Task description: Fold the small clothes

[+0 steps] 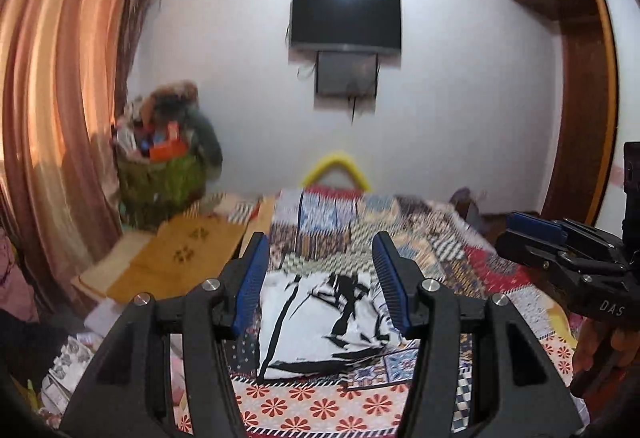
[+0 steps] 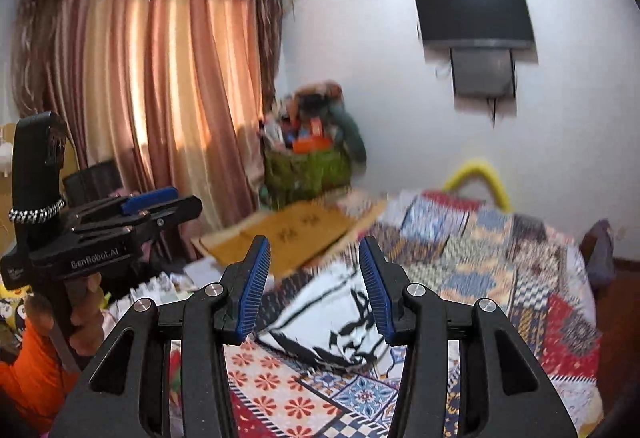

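A white garment with black brush-like marks (image 1: 320, 322) lies folded on the patchwork bedspread (image 1: 420, 246); it also shows in the right wrist view (image 2: 332, 322). My left gripper (image 1: 320, 242) is open and empty, held above the garment with its blue pads apart. It also shows from the side at the left of the right wrist view (image 2: 160, 202). My right gripper (image 2: 314, 248) is open and empty, above the garment. It shows at the right edge of the left wrist view (image 1: 532, 228).
The bed fills the foreground. A yellow mat (image 1: 188, 250) lies at its left side. A green basket heaped with things (image 1: 160, 174) stands by the curtain (image 1: 60, 110). A wall TV (image 1: 346, 20) hangs ahead. A wooden wardrobe (image 1: 580, 78) stands at the right.
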